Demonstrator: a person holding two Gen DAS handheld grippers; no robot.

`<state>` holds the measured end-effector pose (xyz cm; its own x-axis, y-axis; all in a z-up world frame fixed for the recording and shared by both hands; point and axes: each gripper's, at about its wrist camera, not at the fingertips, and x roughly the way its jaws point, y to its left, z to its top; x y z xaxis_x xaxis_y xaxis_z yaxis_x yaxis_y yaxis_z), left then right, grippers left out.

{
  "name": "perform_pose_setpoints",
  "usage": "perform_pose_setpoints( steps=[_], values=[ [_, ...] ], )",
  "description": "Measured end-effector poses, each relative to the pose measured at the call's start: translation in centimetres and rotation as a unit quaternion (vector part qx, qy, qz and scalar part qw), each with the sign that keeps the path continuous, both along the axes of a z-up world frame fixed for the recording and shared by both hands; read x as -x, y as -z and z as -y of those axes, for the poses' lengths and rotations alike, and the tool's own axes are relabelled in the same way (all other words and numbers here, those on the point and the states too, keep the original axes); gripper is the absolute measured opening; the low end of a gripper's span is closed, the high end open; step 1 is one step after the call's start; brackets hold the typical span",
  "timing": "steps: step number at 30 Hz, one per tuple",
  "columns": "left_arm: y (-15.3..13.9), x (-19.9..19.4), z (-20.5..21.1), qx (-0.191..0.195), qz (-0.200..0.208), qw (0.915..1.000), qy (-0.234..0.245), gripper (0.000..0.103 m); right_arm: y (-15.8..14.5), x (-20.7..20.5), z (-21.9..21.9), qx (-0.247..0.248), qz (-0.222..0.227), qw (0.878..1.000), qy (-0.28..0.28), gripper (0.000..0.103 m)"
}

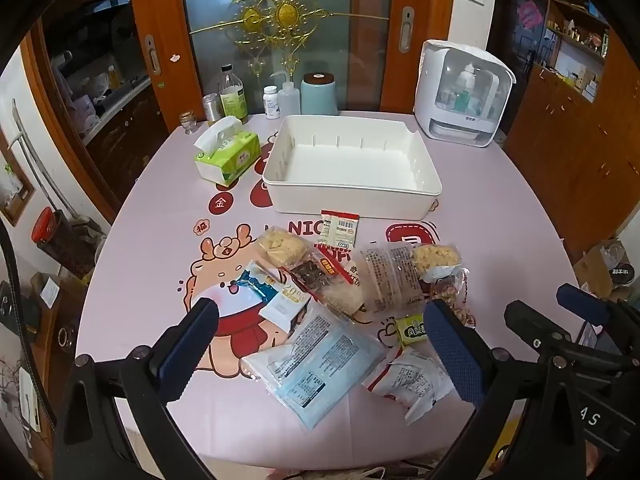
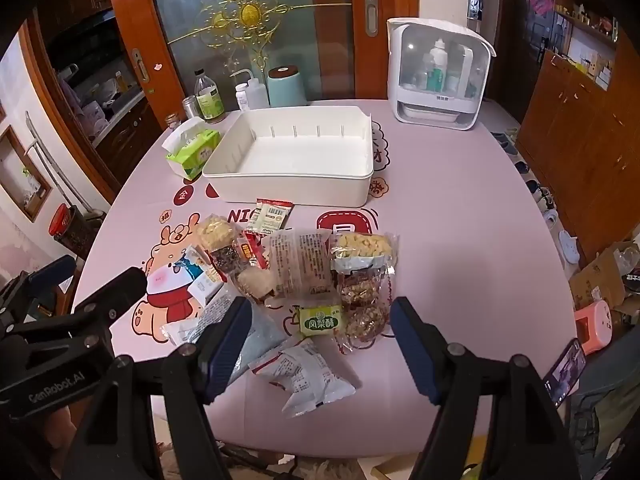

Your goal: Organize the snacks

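An empty white bin [image 1: 352, 196] [image 2: 292, 190] stands mid-table. In front of it lies a heap of snack packets: a red-and-white packet [image 1: 338, 229] [image 2: 272, 216], a clear packet with printed text [image 1: 390, 276] [image 2: 300, 262], a yellow-green pastry [image 1: 410, 330] [image 2: 320, 320], a large pale blue bag [image 1: 316, 364], a white-red packet [image 1: 408, 384] [image 2: 308, 378]. My left gripper [image 1: 320, 344] is open above the blue bag. My right gripper [image 2: 320, 344] is open above the white-red packet and the pastry. Both are empty.
A green tissue pack [image 1: 228, 156] [image 2: 192, 152] lies left of the bin. Bottles and a teal canister [image 1: 319, 94] stand at the back, with a white cabinet appliance [image 1: 464, 94] [image 2: 438, 76] at the back right. A phone [image 2: 566, 370] is at the right edge.
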<state>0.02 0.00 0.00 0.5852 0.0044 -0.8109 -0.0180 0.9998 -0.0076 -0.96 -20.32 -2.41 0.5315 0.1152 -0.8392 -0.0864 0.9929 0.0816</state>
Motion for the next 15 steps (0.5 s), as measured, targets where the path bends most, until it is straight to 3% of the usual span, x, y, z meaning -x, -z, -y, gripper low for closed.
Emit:
perform_pose_setpoints(
  steps=[15],
  values=[
    [1.3, 0.1, -0.2, 0.016, -0.011, 0.9998, 0.005, 0.102, 0.0, 0.0, -0.4, 0.007, 0.008, 1.0, -0.002, 0.073]
  ],
)
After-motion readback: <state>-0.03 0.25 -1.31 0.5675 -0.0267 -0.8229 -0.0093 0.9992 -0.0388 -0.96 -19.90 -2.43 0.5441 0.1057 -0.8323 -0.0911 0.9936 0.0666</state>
